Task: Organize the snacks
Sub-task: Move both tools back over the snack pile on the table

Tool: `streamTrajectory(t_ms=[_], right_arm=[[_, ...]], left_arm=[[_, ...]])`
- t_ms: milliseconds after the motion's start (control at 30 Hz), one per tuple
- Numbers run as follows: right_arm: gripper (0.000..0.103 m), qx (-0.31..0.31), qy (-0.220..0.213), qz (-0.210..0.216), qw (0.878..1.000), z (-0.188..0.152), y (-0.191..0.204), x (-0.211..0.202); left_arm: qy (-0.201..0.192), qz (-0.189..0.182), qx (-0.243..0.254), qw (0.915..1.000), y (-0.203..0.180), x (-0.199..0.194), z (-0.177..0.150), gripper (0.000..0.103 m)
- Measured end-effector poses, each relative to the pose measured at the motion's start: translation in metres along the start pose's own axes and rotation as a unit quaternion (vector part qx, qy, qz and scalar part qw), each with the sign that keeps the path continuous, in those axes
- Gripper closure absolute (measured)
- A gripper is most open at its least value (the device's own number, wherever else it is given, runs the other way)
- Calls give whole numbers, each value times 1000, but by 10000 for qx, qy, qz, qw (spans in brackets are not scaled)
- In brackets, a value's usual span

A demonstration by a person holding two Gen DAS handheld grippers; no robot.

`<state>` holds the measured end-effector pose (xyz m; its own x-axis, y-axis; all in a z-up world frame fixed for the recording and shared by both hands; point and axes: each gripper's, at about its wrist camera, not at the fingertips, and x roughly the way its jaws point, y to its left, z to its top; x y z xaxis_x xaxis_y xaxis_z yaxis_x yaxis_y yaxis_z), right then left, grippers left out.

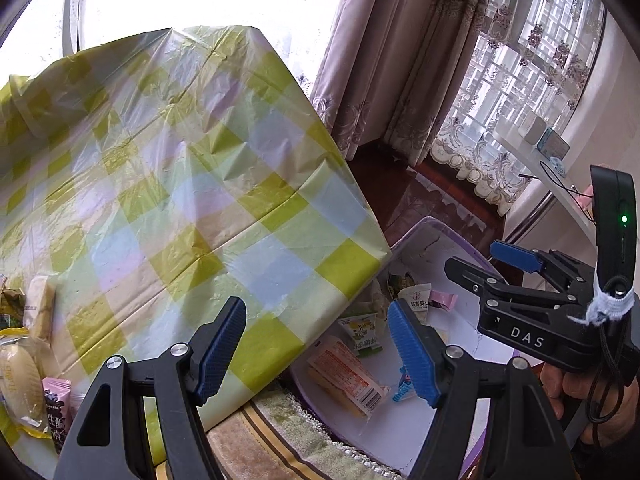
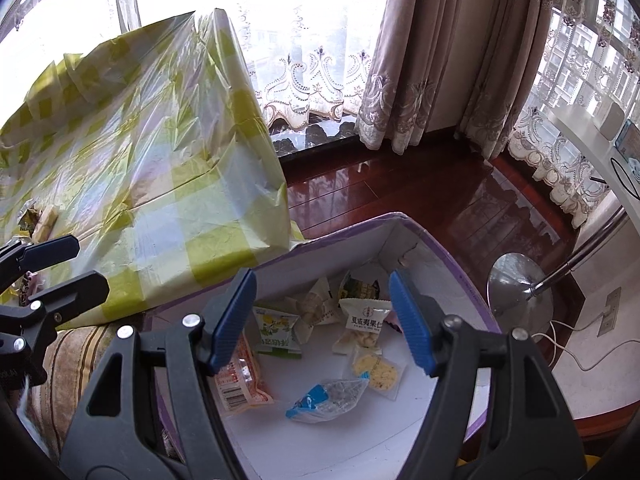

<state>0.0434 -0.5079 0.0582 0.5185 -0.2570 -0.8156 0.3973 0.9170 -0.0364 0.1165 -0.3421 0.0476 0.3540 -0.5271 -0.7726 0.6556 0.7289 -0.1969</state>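
Observation:
A white box with a purple rim (image 2: 440, 248) stands low beside the table and holds several snack packets. Among them are an orange packet (image 2: 240, 384), a green and yellow one (image 2: 276, 330) and a clear blue one (image 2: 328, 398). My right gripper (image 2: 324, 320) hangs open above the box with nothing between its pads; it also shows as the right gripper (image 1: 488, 268) in the left wrist view. My left gripper (image 1: 316, 352) is open and empty over the table's corner. More snacks lie on the table at far left: a pale bar (image 1: 40, 312), a bread packet (image 1: 20, 376) and a pink packet (image 1: 58, 408).
A green and yellow checked plastic cloth (image 1: 180, 180) covers the table. A striped cushion (image 2: 72, 360) lies under the table edge next to the box. On the dark wooden floor to the right stand a chrome lamp base (image 2: 516, 284) and a white cable (image 2: 580, 360). Curtains (image 2: 420, 60) hang behind.

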Motion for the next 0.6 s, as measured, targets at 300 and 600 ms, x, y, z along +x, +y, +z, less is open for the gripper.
streamTrajectory(t_ms=[300, 600], right_arm=[[31, -332, -6, 404, 9986, 4, 49, -3], [31, -632, 54, 905, 9939, 4, 109, -6]], left_arm=[[-246, 292, -351, 9987, 40, -21, -5, 29], [-447, 712, -984, 9916, 104, -52, -22, 29]])
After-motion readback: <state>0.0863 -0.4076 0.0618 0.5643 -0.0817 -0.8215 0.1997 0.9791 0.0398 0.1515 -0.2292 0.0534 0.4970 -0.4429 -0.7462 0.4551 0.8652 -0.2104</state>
